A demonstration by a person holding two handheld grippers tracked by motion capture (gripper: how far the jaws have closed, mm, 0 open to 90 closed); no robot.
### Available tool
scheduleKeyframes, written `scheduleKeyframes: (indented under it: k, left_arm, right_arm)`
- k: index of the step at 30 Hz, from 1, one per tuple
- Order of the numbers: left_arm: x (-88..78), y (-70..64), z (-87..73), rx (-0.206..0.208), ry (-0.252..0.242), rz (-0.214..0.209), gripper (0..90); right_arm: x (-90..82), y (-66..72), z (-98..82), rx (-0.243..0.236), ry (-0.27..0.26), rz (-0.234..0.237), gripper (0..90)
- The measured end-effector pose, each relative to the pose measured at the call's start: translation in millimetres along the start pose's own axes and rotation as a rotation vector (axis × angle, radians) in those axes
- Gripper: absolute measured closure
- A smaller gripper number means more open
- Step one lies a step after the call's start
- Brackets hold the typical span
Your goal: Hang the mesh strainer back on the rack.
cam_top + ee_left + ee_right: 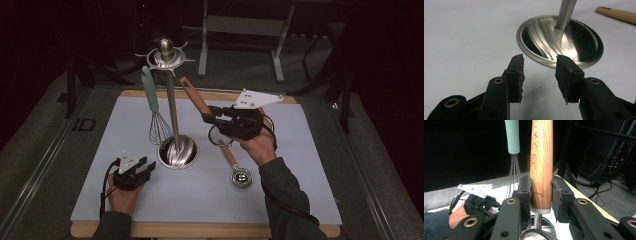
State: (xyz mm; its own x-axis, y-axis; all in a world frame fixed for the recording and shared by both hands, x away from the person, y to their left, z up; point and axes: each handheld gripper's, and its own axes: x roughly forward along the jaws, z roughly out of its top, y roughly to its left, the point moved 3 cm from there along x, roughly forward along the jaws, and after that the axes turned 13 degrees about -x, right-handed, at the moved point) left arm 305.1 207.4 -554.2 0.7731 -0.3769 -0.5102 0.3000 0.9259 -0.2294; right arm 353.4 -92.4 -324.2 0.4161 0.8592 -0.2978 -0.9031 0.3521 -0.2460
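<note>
1. The right gripper (209, 118) is clamped on the wooden handle of a metal-headed utensil (192, 97), its black jaws pressing the lower end of the handle from both sides; the right gripper view shows the wood grain (541, 167) standing upright between the pads, with a pale band and a metal shank below.
2. That utensil is lifted off the table and tilts up and to the left in the high view, its handle tip near the top of the steel stand.
3. The left gripper (142, 167) rests low near the front left of the table, its jaws spread apart with nothing between them (the left gripper view shows bare mat in the gap (538, 75)).
4. Just beyond those jaws sits the round polished steel base of the utensil stand (178, 151), with its upright steel pole (171, 107) rising to a hooked crown with a ball on top (165, 54).
5. A wire whisk with a mint-green handle (152, 106) hangs beside the pole, on its left in the high view.
6. A second wooden-handled utensil with a round metal head (236, 168) lies flat on the light grey mat (295, 165), right of the base.
7. The mat covers a wooden tabletop (200, 230).
</note>
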Motion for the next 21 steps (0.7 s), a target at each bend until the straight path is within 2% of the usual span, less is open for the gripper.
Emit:
scheduleKeyframes:
  k: [13,21]
  left_arm:
    - [0.0,0.1,0.0,-0.001,-0.001,-0.001,58.5]
    - [-0.1,0.1,0.0,-0.001,0.000,0.000,58.5]
  right_arm:
    - [-5.1,1.1,15.0,-0.031,-0.044,0.000,70.7]
    - [-11.3,7.4,27.0,-0.062,-0.077,0.011,70.7]
